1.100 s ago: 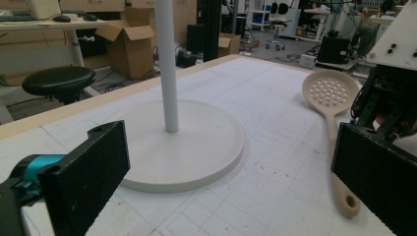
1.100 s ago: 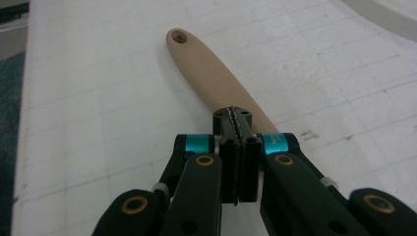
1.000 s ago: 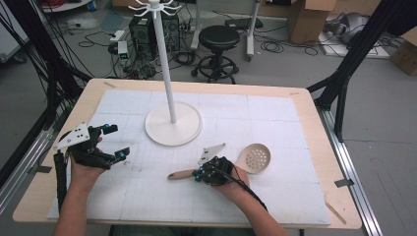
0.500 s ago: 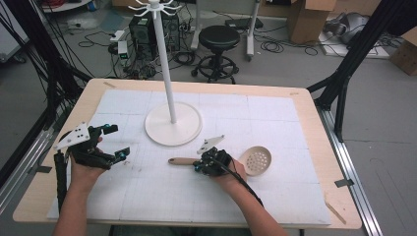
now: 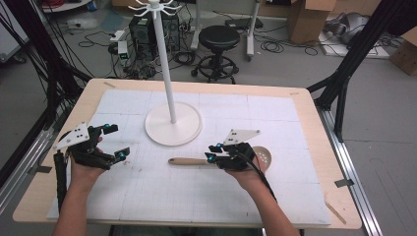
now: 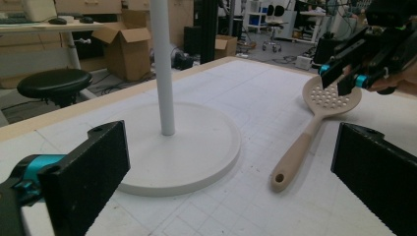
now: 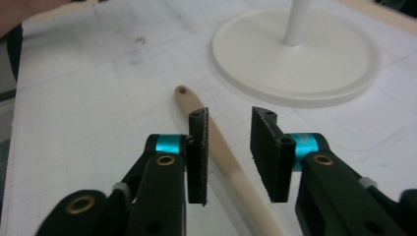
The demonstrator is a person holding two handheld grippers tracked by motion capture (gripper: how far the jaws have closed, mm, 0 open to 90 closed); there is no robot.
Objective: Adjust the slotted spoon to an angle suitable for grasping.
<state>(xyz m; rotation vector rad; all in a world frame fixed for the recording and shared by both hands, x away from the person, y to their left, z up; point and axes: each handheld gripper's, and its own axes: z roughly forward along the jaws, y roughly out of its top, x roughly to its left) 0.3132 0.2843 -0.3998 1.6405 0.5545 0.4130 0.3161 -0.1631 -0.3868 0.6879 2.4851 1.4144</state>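
White mat (image 5: 206, 191): right tongs (image 7: 228, 142) part-open, straddling spoon handle (image 7: 221, 147).

beige spoon (image 5: 196, 161) (perforated), white stand (image 5: 173, 123)

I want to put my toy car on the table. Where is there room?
The far right corner of the table, beyond the slotted spoon and right of the stand's round base, is bare. So is the near strip between the two forearms. The middle is crowded: the right gripper sits over the spoon's handle, and the left gripper hovers left of the base.
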